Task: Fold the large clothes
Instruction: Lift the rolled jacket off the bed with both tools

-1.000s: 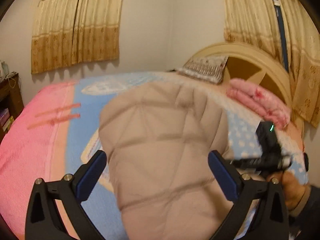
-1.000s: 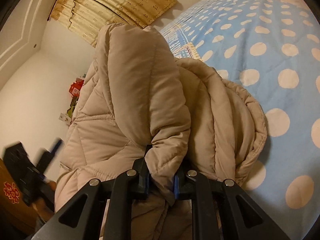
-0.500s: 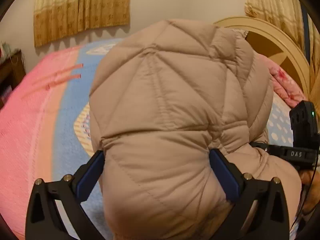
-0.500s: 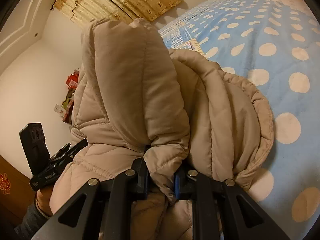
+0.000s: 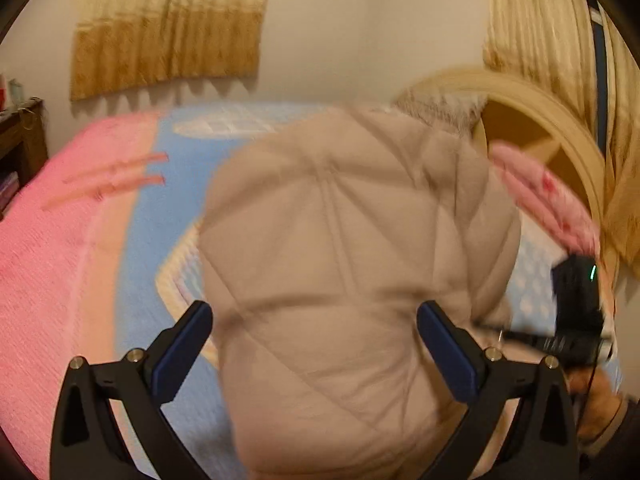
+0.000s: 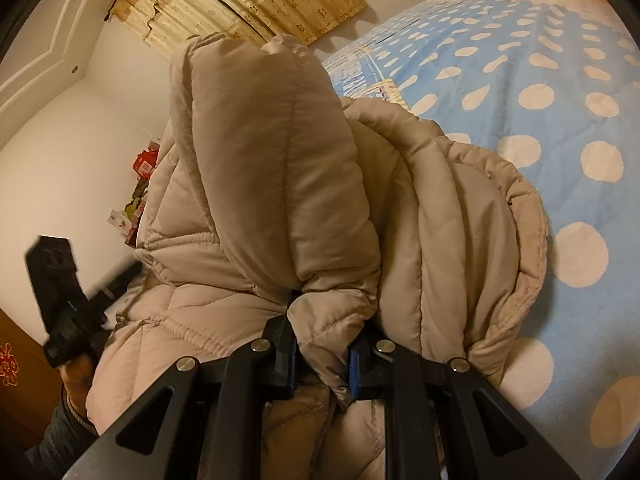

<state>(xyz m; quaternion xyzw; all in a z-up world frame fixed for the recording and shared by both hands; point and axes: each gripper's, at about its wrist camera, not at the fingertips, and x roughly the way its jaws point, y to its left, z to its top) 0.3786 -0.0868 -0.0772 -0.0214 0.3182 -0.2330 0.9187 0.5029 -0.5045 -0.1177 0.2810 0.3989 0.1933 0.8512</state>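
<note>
Bedspread lies bare beyond the jacket – right tongs pinch its fold, left tongs gape around it; no legible writing.

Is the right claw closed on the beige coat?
Yes, the right claw pinches a fold of the beige coat between its pads.

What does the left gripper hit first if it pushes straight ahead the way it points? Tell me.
Most likely the beige puffer jacket. The left gripper stands open and the jacket's quilted bulk fills the gap between its fingers and the view ahead. The picture is blurred, so how near it lies is unclear.
</note>
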